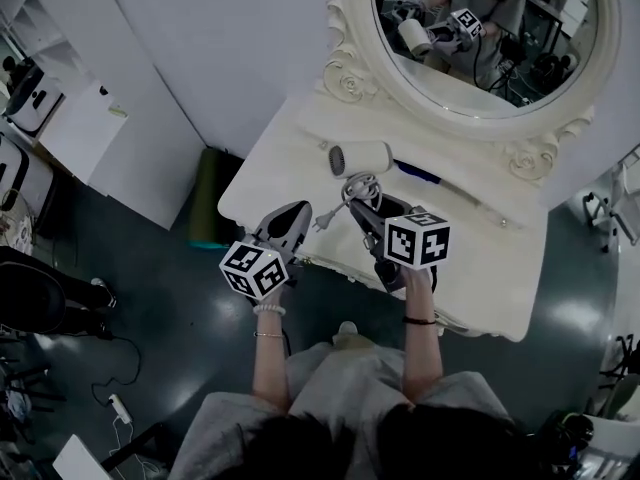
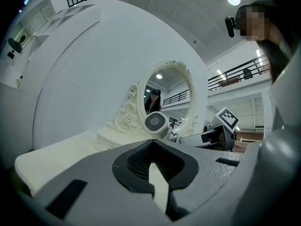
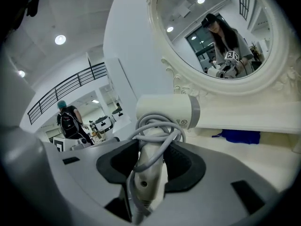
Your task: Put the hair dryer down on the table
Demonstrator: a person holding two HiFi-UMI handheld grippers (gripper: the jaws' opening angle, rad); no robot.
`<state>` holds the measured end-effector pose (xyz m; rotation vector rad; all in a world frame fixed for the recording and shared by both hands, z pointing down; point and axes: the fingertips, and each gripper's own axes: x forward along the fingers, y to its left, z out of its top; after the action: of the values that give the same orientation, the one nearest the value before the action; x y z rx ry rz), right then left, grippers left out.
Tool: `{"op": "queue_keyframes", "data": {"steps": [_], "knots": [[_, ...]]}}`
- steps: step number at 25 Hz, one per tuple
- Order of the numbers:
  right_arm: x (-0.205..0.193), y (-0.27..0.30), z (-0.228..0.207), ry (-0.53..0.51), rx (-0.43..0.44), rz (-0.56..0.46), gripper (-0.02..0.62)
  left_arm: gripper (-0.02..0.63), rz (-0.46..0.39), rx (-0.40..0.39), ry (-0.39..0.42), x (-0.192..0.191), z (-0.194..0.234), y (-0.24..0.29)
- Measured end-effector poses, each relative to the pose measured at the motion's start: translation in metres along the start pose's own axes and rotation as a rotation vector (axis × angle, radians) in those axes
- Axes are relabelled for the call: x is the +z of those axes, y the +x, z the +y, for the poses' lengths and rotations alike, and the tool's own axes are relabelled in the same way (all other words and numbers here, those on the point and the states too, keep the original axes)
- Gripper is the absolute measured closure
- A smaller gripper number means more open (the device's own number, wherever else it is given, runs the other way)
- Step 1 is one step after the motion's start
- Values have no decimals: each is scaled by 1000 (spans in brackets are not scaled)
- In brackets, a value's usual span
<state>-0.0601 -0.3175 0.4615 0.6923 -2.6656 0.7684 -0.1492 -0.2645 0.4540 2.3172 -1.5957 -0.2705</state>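
Note:
A white hair dryer (image 1: pixel 360 158) hangs over the white dressing table (image 1: pixel 270 183), its barrel lying crosswise in front of the oval mirror (image 1: pixel 490 38). My right gripper (image 1: pixel 365 208) is shut on its handle, which has the grey cord (image 3: pixel 157 135) wound round it. In the right gripper view the barrel (image 3: pixel 167 109) stands just beyond the jaws. Whether the dryer touches the tabletop I cannot tell. The plug (image 1: pixel 322 221) dangles near the table's front edge. My left gripper (image 1: pixel 295 213) sits beside it at the table's front left corner, jaws together and holding nothing.
A blue object (image 1: pixel 418 173) lies on the table's raised back ledge, right of the dryer. A dark green bin (image 1: pixel 210 198) stands on the floor left of the table, with a white cabinet (image 1: pixel 110 138) further left. A person (image 3: pixel 70 121) stands far off in the room.

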Motion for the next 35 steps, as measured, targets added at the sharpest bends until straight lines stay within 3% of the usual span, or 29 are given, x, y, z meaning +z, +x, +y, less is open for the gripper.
{"op": "queue_keyframes", "data": {"steps": [4,17,30,35], "knots": [[-4,17,-12,-19,9,44,431,601,-12,30,-18,-6,12,6],[-32,80,-26,-8,32,196,431,601,74,128,-83,-30,69,9],[-64,126,-41,-17,-8,338,431,601,150,152,-152,-58,99,17],[-74,136,-42,-38,-18,379,431,601,202,169,-137,-69,106,14]]}}
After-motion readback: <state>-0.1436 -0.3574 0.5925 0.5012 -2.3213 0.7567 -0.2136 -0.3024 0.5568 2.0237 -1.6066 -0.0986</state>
